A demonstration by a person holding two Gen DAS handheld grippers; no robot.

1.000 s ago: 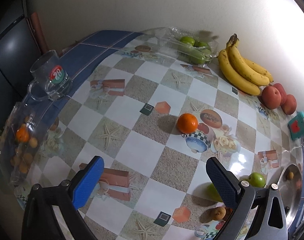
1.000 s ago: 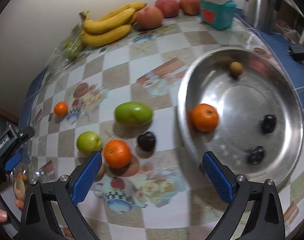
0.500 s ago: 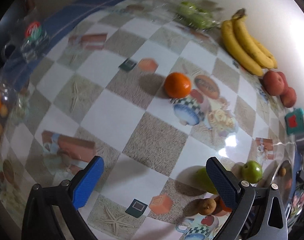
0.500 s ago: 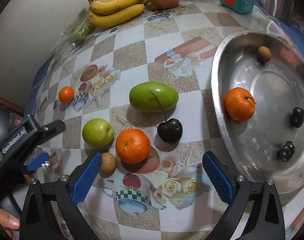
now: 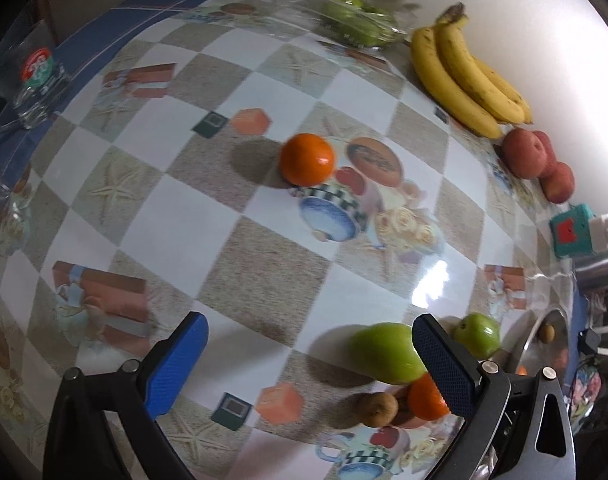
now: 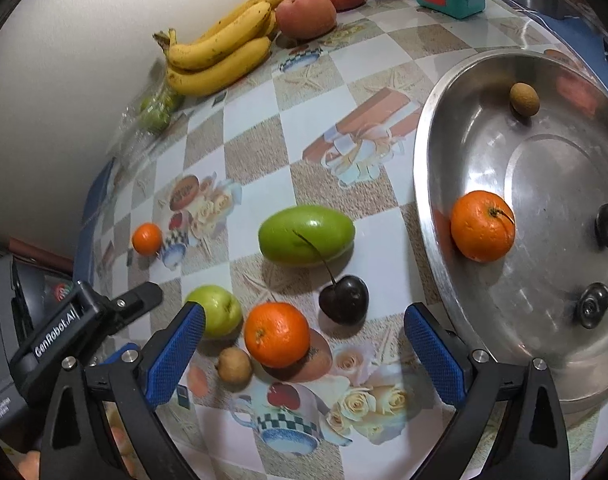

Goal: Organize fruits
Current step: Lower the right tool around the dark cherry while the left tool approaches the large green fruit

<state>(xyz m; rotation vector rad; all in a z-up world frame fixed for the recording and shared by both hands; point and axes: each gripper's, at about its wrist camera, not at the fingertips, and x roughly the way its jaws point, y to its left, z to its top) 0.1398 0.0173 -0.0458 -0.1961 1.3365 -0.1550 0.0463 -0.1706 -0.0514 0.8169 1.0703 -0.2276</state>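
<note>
An orange [image 6: 276, 335] is sitting on the patterned tablecloth [image 6: 255, 120], squarely between my right gripper's [image 6: 304, 350] wide-open jaws, which are holding nothing. A dark cherry [image 6: 344, 299] is lying just beside it, a green mango [image 6: 306, 235] behind, a green apple [image 6: 217, 310] and a small brown fruit [image 6: 234, 364] to its left. The steel basin [image 6: 432, 152] at right is holding another orange [image 6: 482, 225], a brown fruit and two dark ones. My left gripper [image 5: 310, 360] is hovering open and empty, facing a small tangerine [image 5: 307, 159] farther off. Bananas [image 6: 217, 52] and peaches [image 6: 306, 14] are lying along the wall.
</note>
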